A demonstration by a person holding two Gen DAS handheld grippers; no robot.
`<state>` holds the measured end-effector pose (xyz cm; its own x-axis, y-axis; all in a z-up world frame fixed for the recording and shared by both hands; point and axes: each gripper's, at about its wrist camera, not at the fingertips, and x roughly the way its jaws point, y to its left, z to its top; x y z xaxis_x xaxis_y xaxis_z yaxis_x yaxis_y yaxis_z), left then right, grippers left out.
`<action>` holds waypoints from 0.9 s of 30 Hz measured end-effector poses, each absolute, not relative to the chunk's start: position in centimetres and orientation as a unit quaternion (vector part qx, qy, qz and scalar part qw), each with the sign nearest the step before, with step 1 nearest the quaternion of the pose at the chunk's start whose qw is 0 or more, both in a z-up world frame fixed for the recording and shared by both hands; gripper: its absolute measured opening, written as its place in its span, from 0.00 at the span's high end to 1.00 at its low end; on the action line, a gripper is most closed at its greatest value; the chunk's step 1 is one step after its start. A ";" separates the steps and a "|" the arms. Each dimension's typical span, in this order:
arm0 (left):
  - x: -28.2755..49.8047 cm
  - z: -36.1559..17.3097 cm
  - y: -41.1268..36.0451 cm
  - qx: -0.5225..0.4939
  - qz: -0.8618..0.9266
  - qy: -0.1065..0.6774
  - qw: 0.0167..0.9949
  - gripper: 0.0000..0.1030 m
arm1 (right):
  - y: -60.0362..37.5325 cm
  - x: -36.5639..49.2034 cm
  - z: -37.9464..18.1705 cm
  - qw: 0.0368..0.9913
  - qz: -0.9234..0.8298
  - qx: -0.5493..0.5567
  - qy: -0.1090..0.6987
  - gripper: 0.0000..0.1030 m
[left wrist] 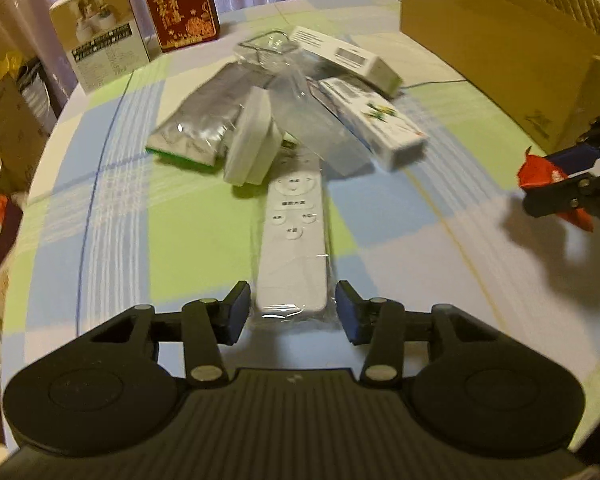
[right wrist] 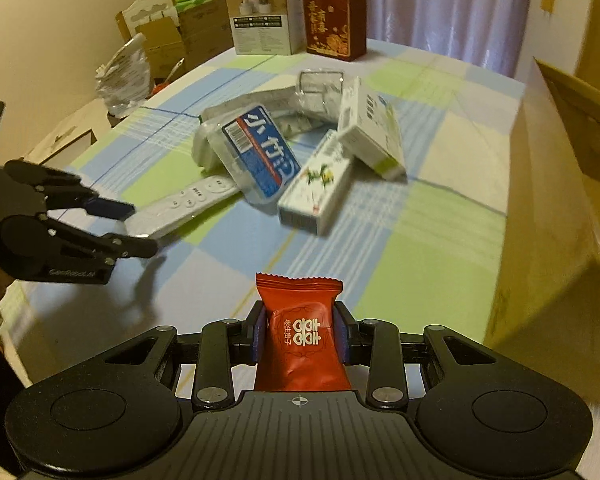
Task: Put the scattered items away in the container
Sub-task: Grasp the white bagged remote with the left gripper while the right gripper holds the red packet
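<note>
Red candy packet (right wrist: 302,332) sits clamped between the pads of the right claw (right wrist: 300,338), upright, its crimped top edge sticking out forward, lifted off the worktop (right wrist: 420,264). From the left wrist view the same packet (left wrist: 540,172) shows at the far right in that claw (left wrist: 568,188), near the cardboard box (left wrist: 500,52). Left claw (left wrist: 292,316) is spread apart, low over the worktop, its fingers flanking the near end of the white remote (left wrist: 294,240), which lies in a clear plastic sleeve; cannot tell if the pads touch the sleeve.

Beyond the remote, a heap: silver foil pouch (left wrist: 196,120), small white box (left wrist: 252,140) leaning on it, clear plastic pack with blue label (right wrist: 260,152) across the remote's far end, long white carton with green flower print (right wrist: 316,188), another white carton (right wrist: 370,132) resting over it, and a clear wire-framed piece (right wrist: 320,84) at the back. The heap blocks straight-ahead travel for the left claw.

Cardboard box wall (right wrist: 560,200) stands just beside the right claw, on its right, rim high. Open checked cloth lies between the two claws and in front of the right one. At the worktop's far edge stand a beige product box (right wrist: 264,16) and a dark red box (right wrist: 332,20). Left edge of the worktop drops to clutter.
</note>
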<state>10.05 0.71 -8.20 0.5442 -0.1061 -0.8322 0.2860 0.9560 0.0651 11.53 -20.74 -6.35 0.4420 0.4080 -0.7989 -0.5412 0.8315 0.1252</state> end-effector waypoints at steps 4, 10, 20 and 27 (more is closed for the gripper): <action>7.2 -7.2 -1.6 0.146 -0.130 0.450 0.871 0.60 | -22.0 9.7 -6.6 0.851 0.259 -0.042 0.454 0.65; 7.1 -7.3 -2.4 0.151 -0.106 0.445 0.876 0.42 | -22.9 8.5 -7.7 0.853 0.239 -0.017 0.464 0.65; 10.3 -9.1 -0.2 0.053 -0.100 0.483 0.868 0.43 | -23.3 9.5 -8.6 0.858 0.228 -0.005 0.460 0.64; 10.9 -9.2 -0.1 0.046 -0.097 0.486 0.867 0.67 | -23.3 9.9 -9.1 0.857 0.223 -0.002 0.464 0.64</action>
<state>10.86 -0.13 -9.20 0.5093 -0.1229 -0.8518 0.2131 0.9769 -0.0136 9.89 -23.31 -9.06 0.4694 0.3807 -0.7967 -0.3851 0.9002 0.2033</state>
